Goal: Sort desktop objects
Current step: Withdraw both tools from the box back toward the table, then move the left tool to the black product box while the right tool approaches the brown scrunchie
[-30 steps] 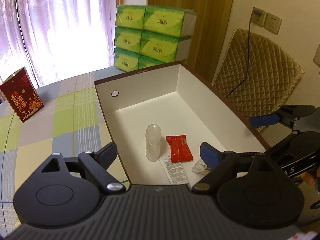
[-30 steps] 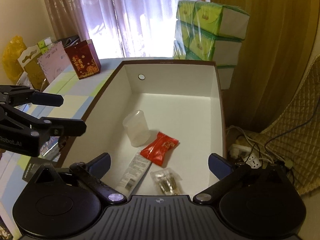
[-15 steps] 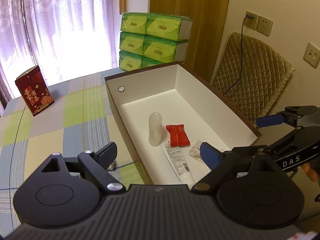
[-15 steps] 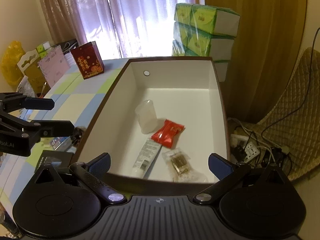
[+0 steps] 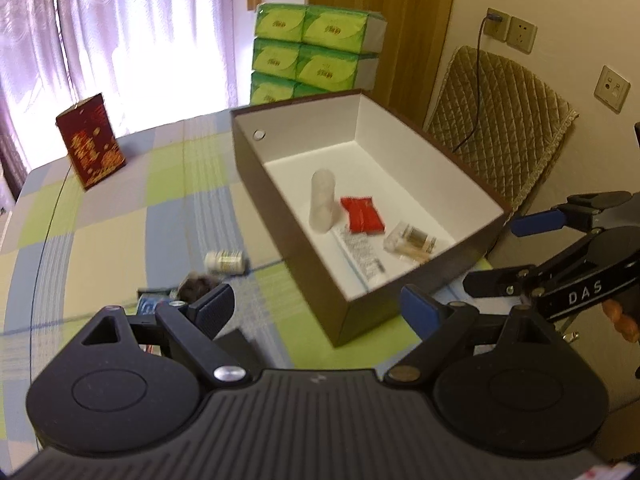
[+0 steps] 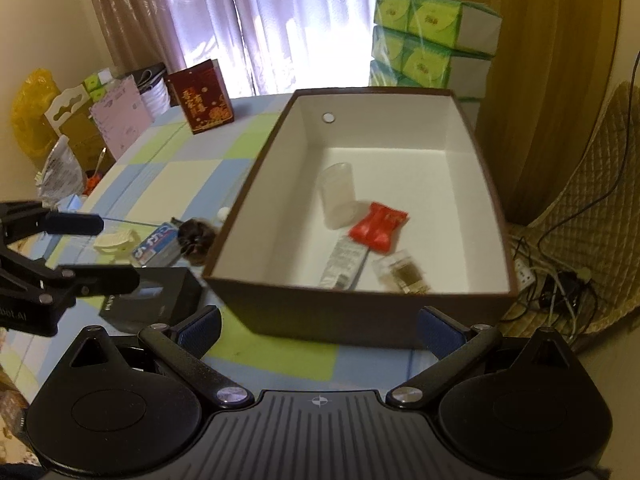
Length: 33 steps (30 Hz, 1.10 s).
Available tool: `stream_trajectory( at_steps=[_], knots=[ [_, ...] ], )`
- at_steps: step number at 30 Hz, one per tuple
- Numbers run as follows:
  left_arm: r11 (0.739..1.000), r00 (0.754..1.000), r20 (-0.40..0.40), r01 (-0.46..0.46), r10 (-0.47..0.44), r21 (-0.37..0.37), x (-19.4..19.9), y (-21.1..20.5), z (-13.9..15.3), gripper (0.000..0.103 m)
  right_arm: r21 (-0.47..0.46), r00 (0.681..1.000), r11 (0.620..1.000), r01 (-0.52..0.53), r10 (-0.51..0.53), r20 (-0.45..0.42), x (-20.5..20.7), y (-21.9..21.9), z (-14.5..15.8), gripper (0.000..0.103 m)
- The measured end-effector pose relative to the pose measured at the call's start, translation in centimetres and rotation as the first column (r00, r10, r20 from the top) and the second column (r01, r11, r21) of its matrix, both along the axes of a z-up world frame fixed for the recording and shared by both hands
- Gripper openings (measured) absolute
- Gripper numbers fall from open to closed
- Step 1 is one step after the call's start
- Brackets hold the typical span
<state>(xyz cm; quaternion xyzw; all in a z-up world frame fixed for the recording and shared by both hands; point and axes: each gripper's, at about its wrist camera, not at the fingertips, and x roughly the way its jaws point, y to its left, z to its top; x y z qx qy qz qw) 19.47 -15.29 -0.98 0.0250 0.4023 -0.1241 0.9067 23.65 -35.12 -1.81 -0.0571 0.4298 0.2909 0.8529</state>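
A brown box [image 5: 400,296] with a white inside [image 6: 360,312] stands on the checked table. In it lie a clear plastic cup [image 5: 322,200] [image 6: 338,194], a red packet [image 5: 362,214] [image 6: 379,224], a white tube [image 5: 362,258] [image 6: 344,260] and a clear packet [image 5: 412,240] [image 6: 402,272]. On the table left of the box lie a small white bottle [image 5: 225,261], a dark hair tie [image 6: 196,236], a blue-white packet [image 6: 154,246], a white clip [image 6: 114,240] and a black box [image 6: 152,300]. My left gripper [image 5: 318,308] and right gripper [image 6: 318,326] are open and empty, near the box's front end.
A red gift bag [image 5: 90,146] [image 6: 202,96] stands at the table's far side. Green tissue packs [image 5: 316,54] [image 6: 428,36] are stacked behind the box. A quilted chair [image 5: 500,120] and floor cables [image 6: 560,280] are on the right. Bags and cards [image 6: 80,120] crowd the left.
Both grippers have pulled back and up from over the box. The box's front wall and the loose items on the table have come into view. Both stay open.
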Motion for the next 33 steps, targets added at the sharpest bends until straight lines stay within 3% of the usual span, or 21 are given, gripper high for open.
stream_trajectory(
  at_steps=[11,23,28,33],
  knots=[
    [0.999,0.997,-0.055,-0.048,0.048,0.001,-4.2,4.5,-1.2,0.087,0.002,0.997,0.999,-0.044,0.044,-0.063,-2.7,3.6,-1.3,0.101],
    [0.996,0.993,-0.117,0.025,-0.015,0.081,-4.2,9.0,-5.3,0.088,-0.061,0.987,0.998,-0.036,0.026,-0.156,-3.3,6.6,-5.4,0.101],
    [0.981,0.982,-0.127,0.155,-0.140,0.118,-2.5,10.5,-7.6,0.088,-0.112,0.980,0.993,0.027,-0.048,-0.192,-3.2,5.7,-7.2,0.101],
    [0.921,0.934,-0.137,0.350,-0.330,0.169,-0.7,10.7,-9.2,0.088,-0.138,0.961,0.982,0.130,-0.159,-0.224,-2.9,3.5,-8.6,0.101]
  ],
)
